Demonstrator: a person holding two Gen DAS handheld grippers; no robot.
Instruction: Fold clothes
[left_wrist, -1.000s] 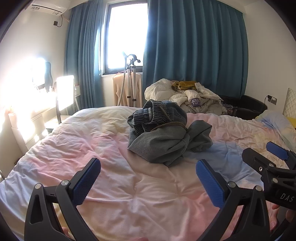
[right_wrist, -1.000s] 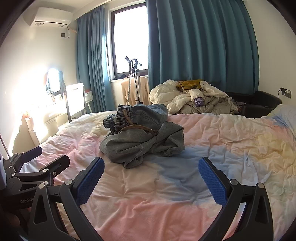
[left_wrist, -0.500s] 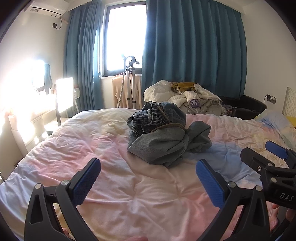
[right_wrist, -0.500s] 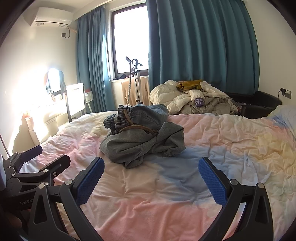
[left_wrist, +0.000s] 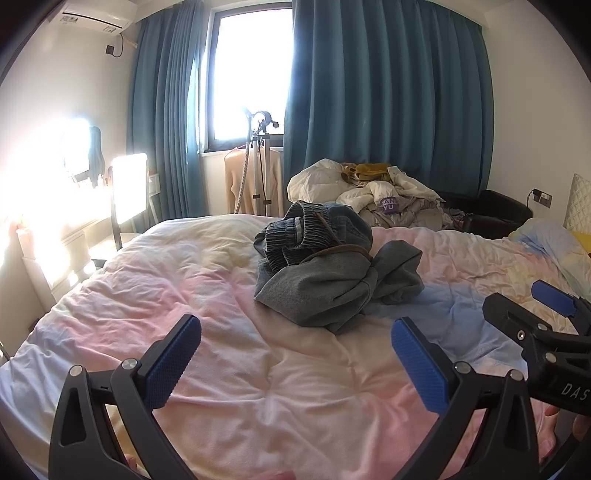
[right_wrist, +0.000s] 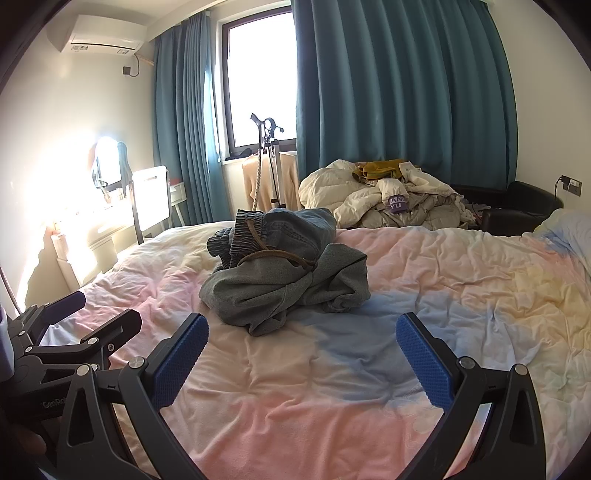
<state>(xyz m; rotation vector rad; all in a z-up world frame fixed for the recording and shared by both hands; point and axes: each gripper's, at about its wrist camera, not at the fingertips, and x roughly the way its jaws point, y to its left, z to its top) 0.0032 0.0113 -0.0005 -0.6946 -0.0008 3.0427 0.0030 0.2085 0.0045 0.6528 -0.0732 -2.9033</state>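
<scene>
A crumpled heap of grey-blue clothes (left_wrist: 332, 266) (right_wrist: 280, 269), with a brown cord lying across the denim on top, sits in the middle of the bed. My left gripper (left_wrist: 295, 363) hovers open over the near part of the bed, short of the heap, nothing between its blue pads. Likewise open and empty, my right gripper (right_wrist: 301, 360) hangs just in front of the heap. The right gripper (left_wrist: 524, 314) shows at the right edge of the left wrist view, and the left gripper (right_wrist: 92, 314) at the left edge of the right wrist view.
The bed's pastel pink, blue and yellow duvet (left_wrist: 207, 295) (right_wrist: 461, 280) is rumpled. Beyond the far edge lies a pile of pale bedding and clothes (left_wrist: 373, 195) (right_wrist: 384, 199), with a garment steamer stand (left_wrist: 258, 162), a dark armchair (right_wrist: 517, 206) and teal curtains behind. A desk and chair (left_wrist: 125, 199) stand left.
Both grippers have crept slightly toward the heap, the view tilting up a little. Both stayed open.
</scene>
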